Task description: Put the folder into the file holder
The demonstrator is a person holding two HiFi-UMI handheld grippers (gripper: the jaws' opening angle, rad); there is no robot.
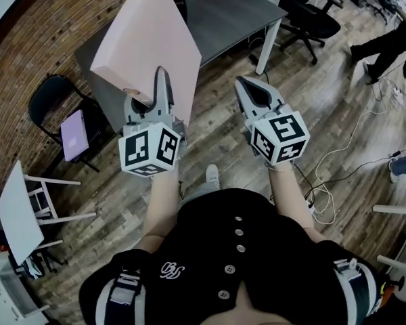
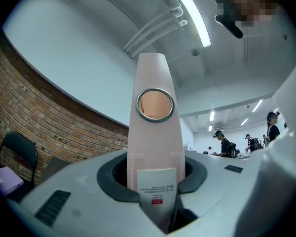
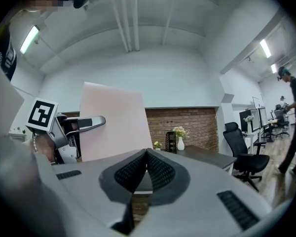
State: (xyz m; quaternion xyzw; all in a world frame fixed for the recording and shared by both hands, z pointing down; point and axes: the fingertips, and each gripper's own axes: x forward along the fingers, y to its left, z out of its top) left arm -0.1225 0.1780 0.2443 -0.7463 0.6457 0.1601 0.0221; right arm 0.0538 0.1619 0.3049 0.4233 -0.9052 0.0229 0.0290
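A pale pink folder (image 1: 149, 39) is held up in the air, its lower edge pinched in my left gripper (image 1: 162, 80). The left gripper view looks along the folder's spine (image 2: 155, 147), which shows a metal-ringed finger hole and a white label, with the jaws shut on it. My right gripper (image 1: 249, 88) hovers beside the folder, apart from it, jaws shut (image 3: 145, 163) on nothing. In the right gripper view the folder (image 3: 113, 125) stands left of a black mesh file holder (image 3: 171, 142) on the far table.
A dark grey table (image 1: 237, 19) lies ahead, with a vase of flowers (image 3: 180, 138) on it. A black chair (image 1: 54, 100) carrying a purple notebook (image 1: 74, 134) stands left. An office chair (image 1: 304, 12), floor cables (image 1: 338, 175) and a person (image 1: 392, 42) are to the right.
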